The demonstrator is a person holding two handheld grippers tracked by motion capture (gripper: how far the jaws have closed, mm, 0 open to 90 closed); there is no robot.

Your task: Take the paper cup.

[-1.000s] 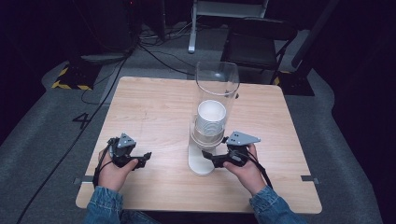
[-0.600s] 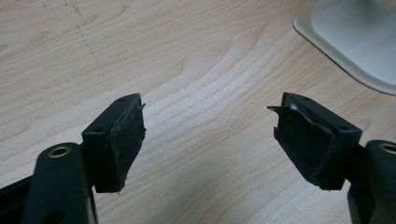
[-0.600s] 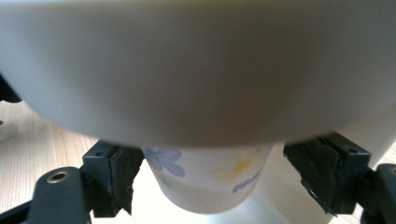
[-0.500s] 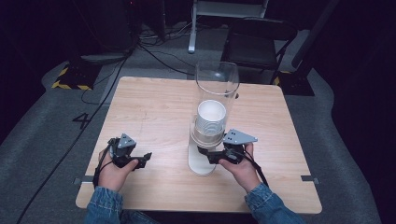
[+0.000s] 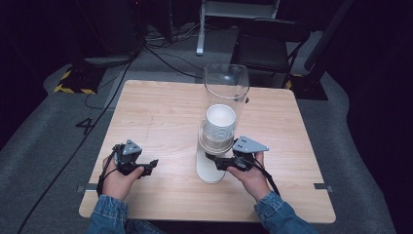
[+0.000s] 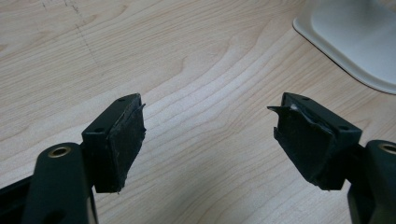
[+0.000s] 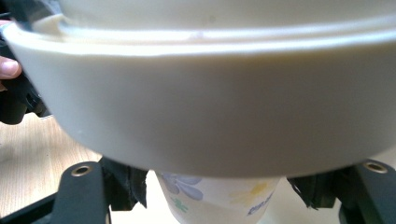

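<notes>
A cup dispenser stands mid-table: a clear tube holding a stack of white paper cups over a white base. My right gripper reaches in under the tube from the right. In the right gripper view its jaws flank a flower-printed paper cup that hangs below the dispenser's cream ring, with a thin gap on each side; the right gripper is open. My left gripper rests low over the table left of the base, and in its own view the left gripper is open on nothing.
The wooden table has bare board left of and behind the dispenser. A corner of the white base shows ahead of the left gripper. A black chair and cables lie on the floor beyond the far edge.
The right hand has edged slightly in toward the dispenser. The left hand and the cups have stayed put.
</notes>
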